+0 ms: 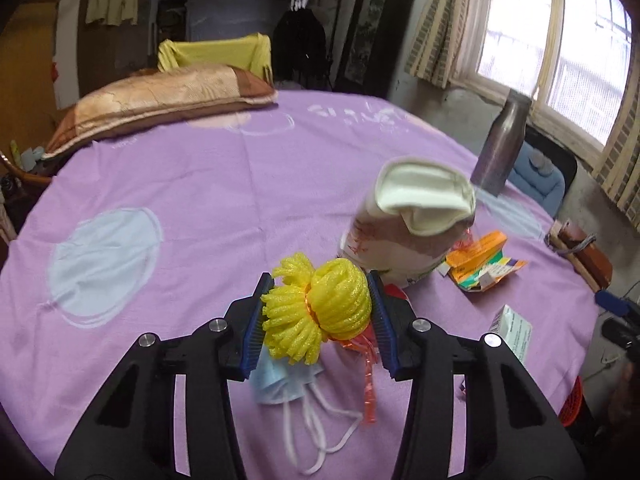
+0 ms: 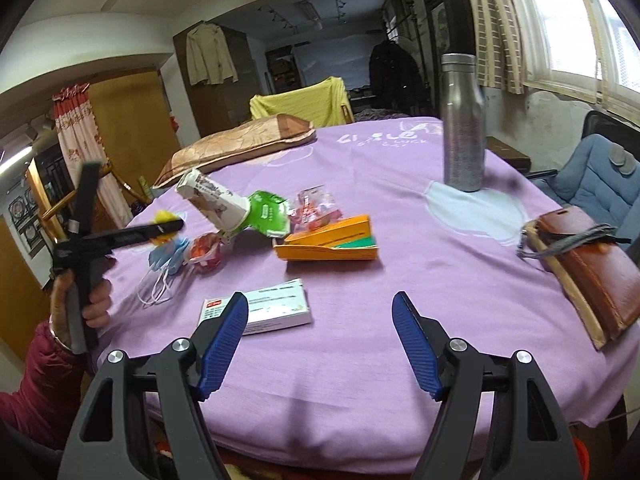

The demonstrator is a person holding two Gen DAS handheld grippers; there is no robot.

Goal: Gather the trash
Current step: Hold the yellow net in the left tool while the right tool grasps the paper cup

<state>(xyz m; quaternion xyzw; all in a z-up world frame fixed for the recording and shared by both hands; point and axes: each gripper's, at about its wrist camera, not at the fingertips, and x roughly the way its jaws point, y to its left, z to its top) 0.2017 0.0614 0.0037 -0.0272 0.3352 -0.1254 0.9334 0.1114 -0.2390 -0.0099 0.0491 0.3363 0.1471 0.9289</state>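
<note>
My left gripper (image 1: 318, 314) is shut on a yellow foam fruit net (image 1: 316, 308) and holds it above a blue face mask (image 1: 282, 380) and a red ribbon (image 1: 368, 376). A crumpled white paper cup (image 1: 404, 224) lies just beyond, next to an orange carton (image 1: 480, 264). My right gripper (image 2: 320, 336) is open and empty over the purple cloth; a white medicine box (image 2: 272, 308) lies by its left finger. The right wrist view also shows the left gripper (image 2: 160, 232), the cup (image 2: 216, 200), a green packet (image 2: 268, 214), red wrappers (image 2: 206, 254) and the orange carton (image 2: 332, 244).
A steel bottle (image 2: 464, 124) stands at the back right. A brown wallet (image 2: 592, 268) lies at the right table edge. A pillow (image 2: 236, 148) lies at the far side. A blue padded chair (image 2: 600, 176) stands to the right of the purple-covered table (image 2: 360, 380).
</note>
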